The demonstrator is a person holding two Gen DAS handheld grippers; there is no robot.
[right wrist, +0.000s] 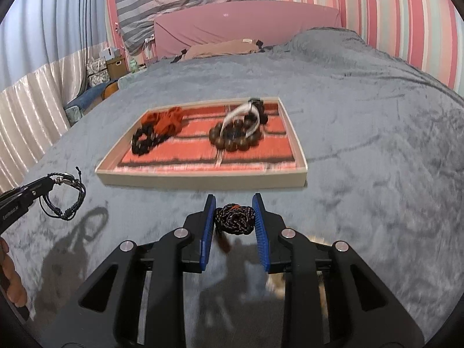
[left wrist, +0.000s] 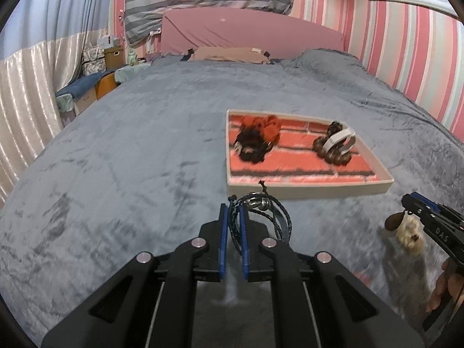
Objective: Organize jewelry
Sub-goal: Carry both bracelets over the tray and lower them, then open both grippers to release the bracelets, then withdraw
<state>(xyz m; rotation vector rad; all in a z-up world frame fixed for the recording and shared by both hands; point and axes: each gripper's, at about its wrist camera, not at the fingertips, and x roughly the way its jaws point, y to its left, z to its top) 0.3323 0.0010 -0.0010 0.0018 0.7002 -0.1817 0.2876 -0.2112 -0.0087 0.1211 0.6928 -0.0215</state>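
both pairs of tongs are loaded and hang above the grey blanket [left wrist: 121, 150], just short of the tray [left wrist: 307, 187]. the left gripper [left wrist: 233, 217] is pressed nearly together on a dark braided cord bracelet [left wrist: 261, 217], whose loop dangles off to one side. the right gripper [right wrist: 233, 216] pinches a black knotted cord [right wrist: 235, 219] with a fluffy charm [left wrist: 409, 233] hanging under it. to do this well, i would carry each piece over the rim and lower it onto bare red lining, clear of the wooden bead bracelet [right wrist: 237, 136] and the orange and black bundle [right wrist: 158, 132], before letting go. lettering on the gripper sides is too blurred to read.
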